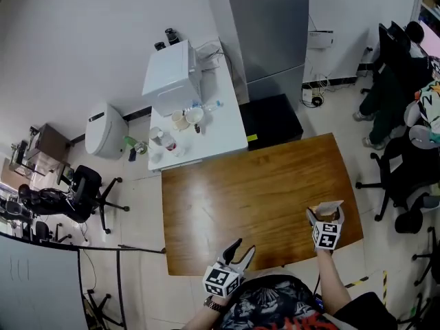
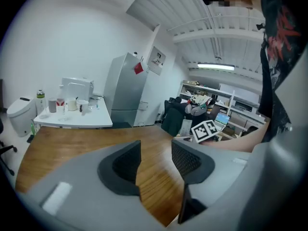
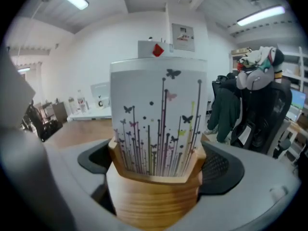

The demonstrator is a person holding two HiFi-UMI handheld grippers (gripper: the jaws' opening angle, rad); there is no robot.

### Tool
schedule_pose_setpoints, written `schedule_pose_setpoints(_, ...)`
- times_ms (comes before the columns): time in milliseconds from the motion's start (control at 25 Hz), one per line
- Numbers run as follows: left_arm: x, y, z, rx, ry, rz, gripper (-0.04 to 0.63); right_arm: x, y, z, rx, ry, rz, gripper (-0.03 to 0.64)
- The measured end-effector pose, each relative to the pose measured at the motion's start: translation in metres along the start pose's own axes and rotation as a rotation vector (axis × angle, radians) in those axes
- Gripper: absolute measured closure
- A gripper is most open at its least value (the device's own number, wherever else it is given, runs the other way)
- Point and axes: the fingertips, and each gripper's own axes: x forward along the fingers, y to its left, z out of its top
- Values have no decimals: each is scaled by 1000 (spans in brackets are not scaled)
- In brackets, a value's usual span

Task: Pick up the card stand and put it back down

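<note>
The card stand [image 3: 154, 191] is a hexagonal wooden block that holds an upright white card [image 3: 159, 114] printed with butterflies and thin stems. It fills the right gripper view, standing between the jaws of my right gripper [image 3: 156, 165]. A gap shows beside the left pad and the right pad lies close against the wood, so that gripper is open around the stand. In the head view the card stand [image 1: 327, 212] rests on the wooden table [image 1: 254, 198] near its front right corner. My left gripper [image 1: 239, 251] hovers at the table's front edge, open and empty.
A white side table [image 1: 223, 126] behind the wooden one carries a white appliance [image 1: 172, 78], cups and bottles. A grey refrigerator [image 1: 275, 33] and a black cabinet [image 1: 269, 119] stand at the back. Office chairs [image 1: 86, 191] and a seated person [image 1: 392, 81] flank the table.
</note>
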Motion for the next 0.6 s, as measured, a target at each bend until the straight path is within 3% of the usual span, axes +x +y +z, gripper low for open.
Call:
schedule_pose_setpoints(120, -6, 14, 17, 7, -49, 10, 384, -54, 19, 34, 67, -94, -7, 77)
schedule_pose_setpoints(320, -18, 24, 22, 1, -59, 19, 383, -115, 49, 73, 20, -198, 29, 77)
schedule_pose_setpoints(600, -26, 22, 25, -13, -90, -3, 387, -136, 68, 75, 3, -238, 39, 77)
